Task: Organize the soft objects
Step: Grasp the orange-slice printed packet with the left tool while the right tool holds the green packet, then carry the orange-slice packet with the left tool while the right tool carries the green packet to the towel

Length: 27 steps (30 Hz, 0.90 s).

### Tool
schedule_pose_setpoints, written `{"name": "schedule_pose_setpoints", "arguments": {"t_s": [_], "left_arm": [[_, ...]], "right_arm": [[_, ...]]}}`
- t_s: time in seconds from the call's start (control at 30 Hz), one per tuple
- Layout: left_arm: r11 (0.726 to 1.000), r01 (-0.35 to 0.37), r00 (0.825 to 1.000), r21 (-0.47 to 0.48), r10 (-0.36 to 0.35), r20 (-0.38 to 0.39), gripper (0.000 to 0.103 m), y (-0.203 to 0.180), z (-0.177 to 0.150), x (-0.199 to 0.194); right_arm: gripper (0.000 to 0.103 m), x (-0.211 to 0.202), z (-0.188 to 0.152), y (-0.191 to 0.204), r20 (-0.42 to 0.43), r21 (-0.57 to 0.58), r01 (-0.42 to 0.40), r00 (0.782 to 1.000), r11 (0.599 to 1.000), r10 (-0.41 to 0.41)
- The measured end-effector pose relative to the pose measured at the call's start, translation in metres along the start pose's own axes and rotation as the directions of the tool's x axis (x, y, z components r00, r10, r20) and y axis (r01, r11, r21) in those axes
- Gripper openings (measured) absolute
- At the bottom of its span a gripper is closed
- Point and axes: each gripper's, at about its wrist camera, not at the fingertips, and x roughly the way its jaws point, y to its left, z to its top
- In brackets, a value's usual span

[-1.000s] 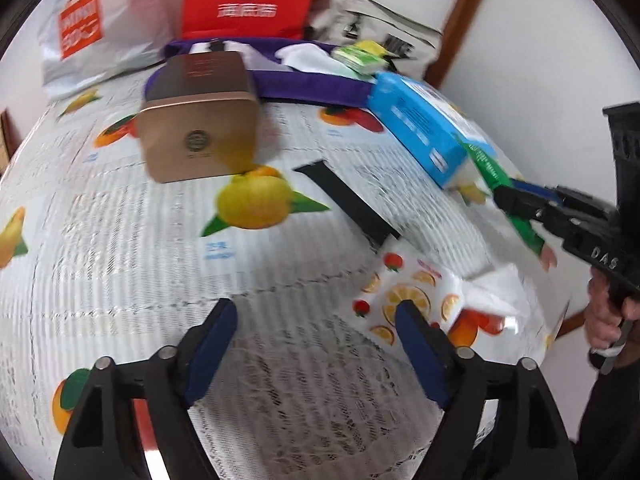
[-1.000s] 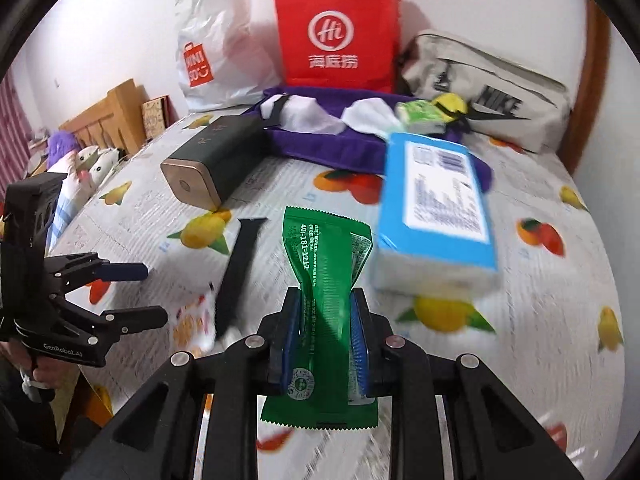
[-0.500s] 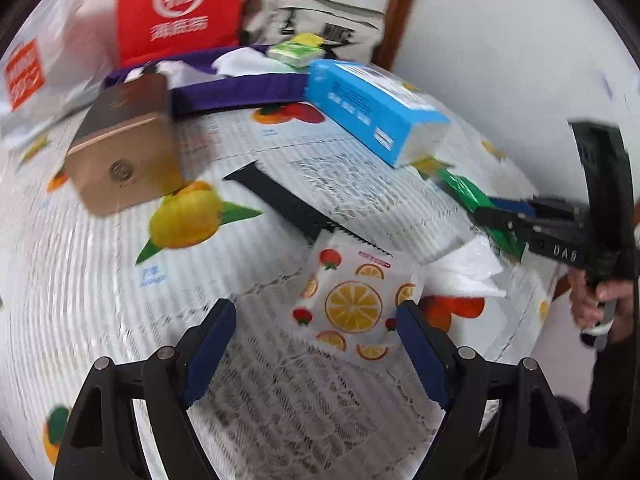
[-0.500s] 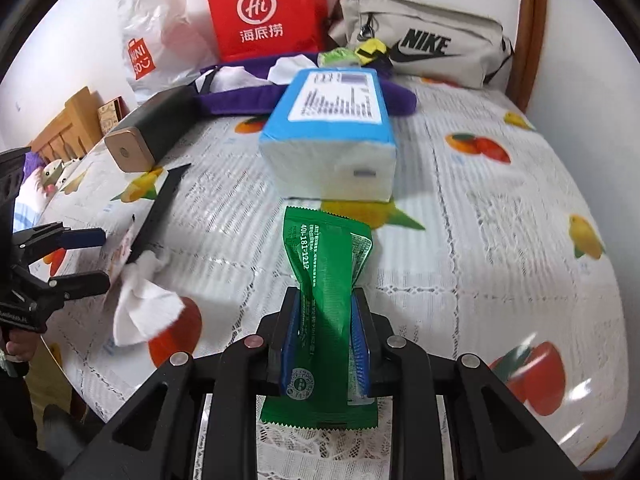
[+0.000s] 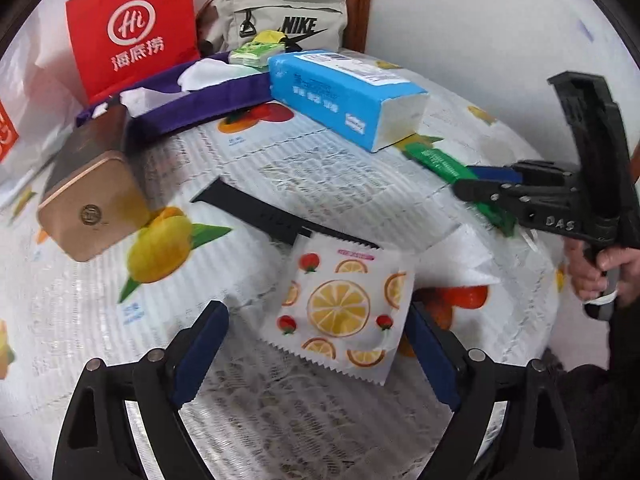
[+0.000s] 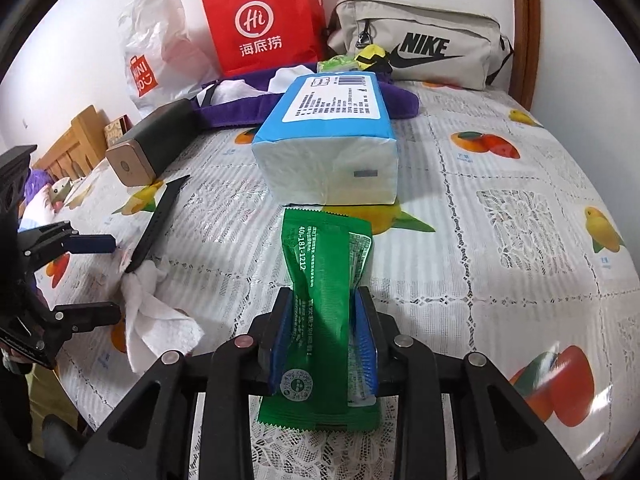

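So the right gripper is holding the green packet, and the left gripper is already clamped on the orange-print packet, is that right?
Not quite. The right gripper does hold the green packet, but the left gripper is open: in the left wrist view its pads stand apart on either side of the orange-print packet, which lies on the tablecloth.

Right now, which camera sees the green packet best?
The right wrist view: the green packet fills the middle, between the right gripper pads, its print readable. The left wrist view shows only a thin green sliver far off.

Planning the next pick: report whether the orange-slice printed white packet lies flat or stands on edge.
Flat. The orange-slice printed white packet lies face up on the fruit-print tablecloth, its upper edge overlapping the black strap.
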Motion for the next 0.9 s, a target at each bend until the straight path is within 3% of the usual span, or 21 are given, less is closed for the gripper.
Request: {"name": "schedule_pose_setpoints", "arguments": {"t_s": [0.07, 0.17, 0.43, 0.47, 0.5, 0.57, 0.63, 0.9], "left_arm": [[1.000, -0.027, 1.000, -0.007, 0.027, 0.007, 0.089, 0.004, -0.002, -0.001], [1.000, 0.010, 1.000, -0.010, -0.010, 0.016, 0.089, 0.007, -0.002, -0.003], [0.995, 0.014, 1.000, 0.101, -0.016, 0.022, 0.089, -0.009, 0.005, 0.007], [0.995, 0.022, 0.999, 0.100, -0.024, 0.024, 0.084, -0.010, 0.005, 0.008], [0.995, 0.022, 0.999, 0.098, -0.026, 0.039, 0.071, -0.010, 0.004, 0.007], [0.996, 0.015, 0.998, 0.092, -0.020, 0.057, 0.055, -0.010, 0.004, 0.004], [0.997, 0.017, 0.998, 0.082, -0.022, 0.062, 0.044, -0.009, 0.003, 0.000], [1.000, -0.007, 0.996, -0.002, 0.007, 0.084, 0.021, 0.002, 0.001, -0.018]], "right_arm": [[0.031, 0.000, -0.001, 0.001, 0.004, -0.003, 0.003, 1.000, 1.000, -0.003], [0.032, 0.000, -0.001, 0.001, 0.008, -0.002, 0.004, 1.000, 1.000, -0.004], [0.033, 0.001, -0.002, 0.003, 0.017, -0.018, 0.013, 1.000, 1.000, -0.013], [0.033, 0.001, -0.001, 0.002, 0.017, -0.015, 0.012, 1.000, 1.000, -0.012], [0.033, 0.001, -0.002, 0.002, 0.016, -0.012, 0.011, 1.000, 1.000, -0.011], [0.033, 0.001, -0.001, 0.002, 0.014, -0.014, 0.012, 1.000, 1.000, -0.011], [0.031, 0.000, -0.001, 0.003, 0.013, -0.015, 0.020, 1.000, 1.000, -0.020], [0.028, -0.006, 0.006, 0.004, 0.006, -0.001, 0.001, 1.000, 1.000, -0.001]]}}
